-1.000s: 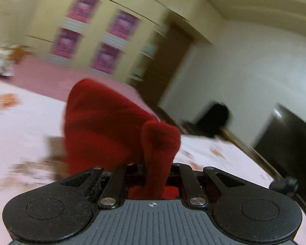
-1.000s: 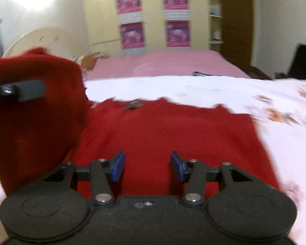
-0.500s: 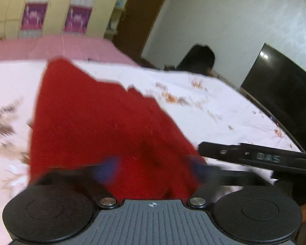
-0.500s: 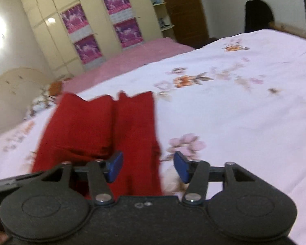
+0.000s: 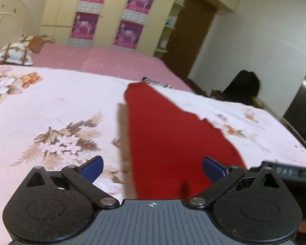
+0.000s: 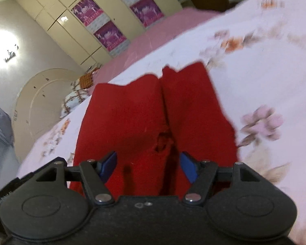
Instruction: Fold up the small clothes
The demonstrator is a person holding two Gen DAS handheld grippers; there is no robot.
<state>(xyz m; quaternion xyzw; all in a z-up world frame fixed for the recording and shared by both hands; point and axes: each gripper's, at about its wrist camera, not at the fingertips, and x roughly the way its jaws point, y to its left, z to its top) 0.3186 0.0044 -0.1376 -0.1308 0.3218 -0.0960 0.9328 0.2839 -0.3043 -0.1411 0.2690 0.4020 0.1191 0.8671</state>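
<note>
A red knit garment [image 5: 169,134] lies flat on the floral bedsheet [image 5: 51,106], folded into a long narrow strip. In the right wrist view the garment [image 6: 132,118] shows two folded panels that meet along a middle seam, with a small hole near the seam. My left gripper [image 5: 152,168] is open and empty just above the near end of the garment. My right gripper [image 6: 148,166] is open and empty over the garment's near edge. Part of the right gripper shows at the right edge of the left wrist view [image 5: 285,171].
The bed has a pink sheet [image 5: 104,61] at the far side and a patterned pillow [image 5: 16,51] at the far left. A small striped item [image 5: 156,82] lies beyond the garment. A wardrobe with purple posters [image 5: 110,20] stands behind. A dark screen [image 5: 302,112] stands at the right.
My left gripper let go of the red garment's folded side and opened. The garment now lies flat, folded narrower. Both grippers have shifted and tilted over its near end.
</note>
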